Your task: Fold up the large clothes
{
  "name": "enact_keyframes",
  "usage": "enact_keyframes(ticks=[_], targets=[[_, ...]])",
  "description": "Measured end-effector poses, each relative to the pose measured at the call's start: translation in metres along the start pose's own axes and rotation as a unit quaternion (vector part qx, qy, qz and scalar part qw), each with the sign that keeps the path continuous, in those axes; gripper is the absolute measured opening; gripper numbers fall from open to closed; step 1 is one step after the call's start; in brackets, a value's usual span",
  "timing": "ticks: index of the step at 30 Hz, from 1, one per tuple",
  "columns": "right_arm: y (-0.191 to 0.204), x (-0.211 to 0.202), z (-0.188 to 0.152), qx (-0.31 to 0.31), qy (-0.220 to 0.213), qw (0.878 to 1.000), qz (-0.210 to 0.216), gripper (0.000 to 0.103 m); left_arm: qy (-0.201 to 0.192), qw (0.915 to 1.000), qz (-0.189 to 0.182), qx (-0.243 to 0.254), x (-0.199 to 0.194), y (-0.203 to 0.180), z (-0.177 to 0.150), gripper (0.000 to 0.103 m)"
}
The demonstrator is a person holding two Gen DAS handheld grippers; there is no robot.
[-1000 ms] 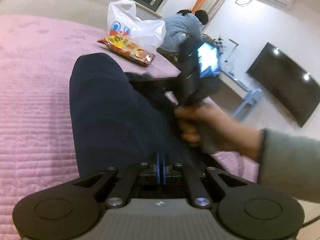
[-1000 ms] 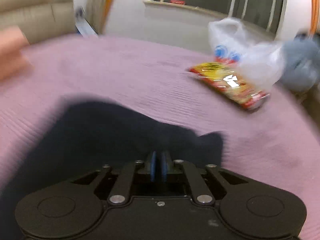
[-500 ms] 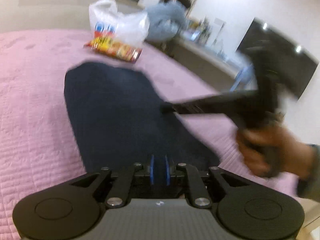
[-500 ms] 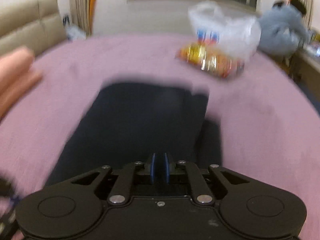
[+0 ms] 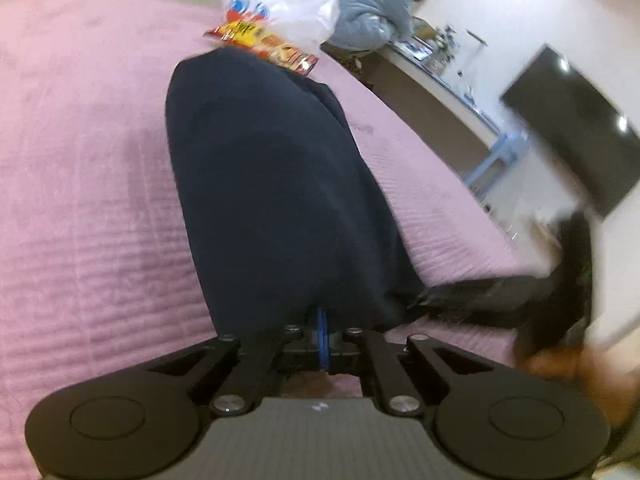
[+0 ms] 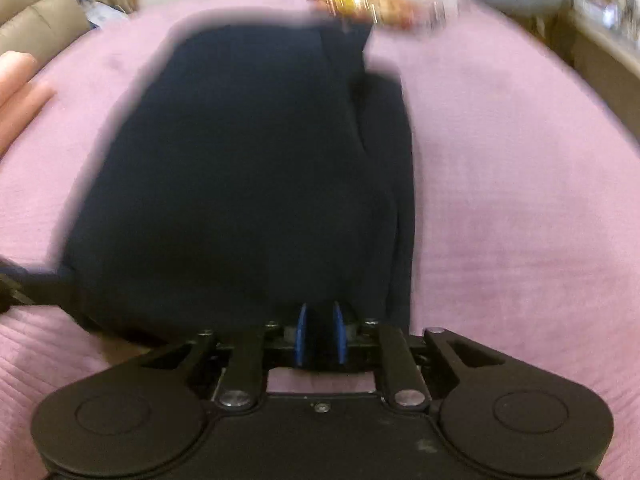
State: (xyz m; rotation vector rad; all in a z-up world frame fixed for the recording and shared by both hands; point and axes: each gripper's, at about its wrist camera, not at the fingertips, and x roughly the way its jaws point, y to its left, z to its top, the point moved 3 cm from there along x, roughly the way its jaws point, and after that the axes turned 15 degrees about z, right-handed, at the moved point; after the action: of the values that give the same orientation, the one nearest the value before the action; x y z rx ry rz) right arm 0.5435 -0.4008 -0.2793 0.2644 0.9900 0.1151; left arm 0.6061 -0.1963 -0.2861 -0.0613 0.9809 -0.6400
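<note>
A dark navy garment [image 5: 276, 168] lies folded in a long strip on the pink bedspread [image 5: 80, 184]; it also shows in the right wrist view [image 6: 248, 168]. My left gripper [image 5: 322, 332] is shut on the garment's near edge. My right gripper [image 6: 319, 332] holds the near edge too, its blue pads slightly parted with dark cloth between them. The right gripper and hand show blurred at the right of the left wrist view [image 5: 520, 300].
A red-yellow snack packet [image 5: 260, 42] and a white plastic bag [image 5: 276, 8] lie at the garment's far end. A person in light blue [image 5: 372, 12] crouches beyond the bed. A TV [image 5: 576, 128] hangs on the right wall. A beige sofa [image 6: 36, 16] stands far left.
Both grippers have pulled back toward the near edge of the bed, drawing the garment out long and flat. The right gripper has dropped low to the garment's near right corner.
</note>
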Motion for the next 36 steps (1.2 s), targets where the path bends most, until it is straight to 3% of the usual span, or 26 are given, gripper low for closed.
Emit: enact_keyframes(ticks=[4,5,6,7,8,9,10,11,15,18,20,27,32,36], targets=[[0.002,-0.018,0.007,0.003,-0.004,1.0,0.02,0.018,-0.013,0.9995,-0.003,0.029,-0.013,-0.005,-0.001,0.005],[0.0,-0.025,0.009,0.007,-0.007,1.0,0.029,0.027,-0.014,0.9996,-0.01,0.024,-0.018,-0.002,0.001,0.008],[-0.004,-0.033,0.012,0.01,-0.018,0.999,0.037,0.046,-0.021,0.9995,-0.016,0.015,-0.025,0.001,0.004,0.011],[-0.009,-0.043,0.017,0.011,-0.04,0.998,0.041,0.055,-0.032,0.9993,-0.021,0.003,-0.031,0.005,0.009,0.02],[-0.014,-0.051,0.018,0.01,-0.061,0.997,0.04,0.072,-0.042,0.9989,-0.02,-0.01,-0.037,0.008,0.016,0.035],[-0.019,-0.06,0.025,0.008,-0.092,0.995,0.035,0.079,-0.052,0.9983,-0.015,-0.022,-0.04,0.013,0.024,0.043],[-0.025,-0.064,0.031,0.01,-0.114,0.993,0.032,0.079,-0.064,0.9975,-0.006,-0.03,-0.042,0.017,0.032,0.057],[-0.031,-0.064,0.038,0.017,-0.126,0.991,0.03,0.08,-0.073,0.9967,0.003,-0.034,-0.041,0.02,0.039,0.063],[-0.058,-0.041,0.061,0.076,-0.115,0.988,0.073,0.08,-0.064,0.9961,0.04,-0.046,-0.016,0.03,0.064,0.064],[-0.071,-0.018,0.07,0.112,-0.103,0.982,0.112,0.08,-0.042,0.996,0.022,-0.076,0.005,0.036,0.078,0.065],[-0.075,-0.012,0.073,0.12,-0.097,0.98,0.123,0.081,-0.032,0.9959,0.009,-0.084,0.015,0.037,0.083,0.068],[-0.08,0.009,0.074,0.115,-0.075,0.981,0.135,0.086,0.003,0.9975,0.037,-0.06,0.049,0.039,0.088,0.082],[-0.096,0.027,0.075,0.137,-0.057,0.971,0.187,0.099,0.029,0.9931,-0.009,-0.113,0.072,0.055,0.082,0.092],[-0.1,0.032,0.079,0.131,-0.061,0.963,0.228,0.099,0.055,0.9809,-0.067,-0.174,0.095,0.069,0.076,0.093]])
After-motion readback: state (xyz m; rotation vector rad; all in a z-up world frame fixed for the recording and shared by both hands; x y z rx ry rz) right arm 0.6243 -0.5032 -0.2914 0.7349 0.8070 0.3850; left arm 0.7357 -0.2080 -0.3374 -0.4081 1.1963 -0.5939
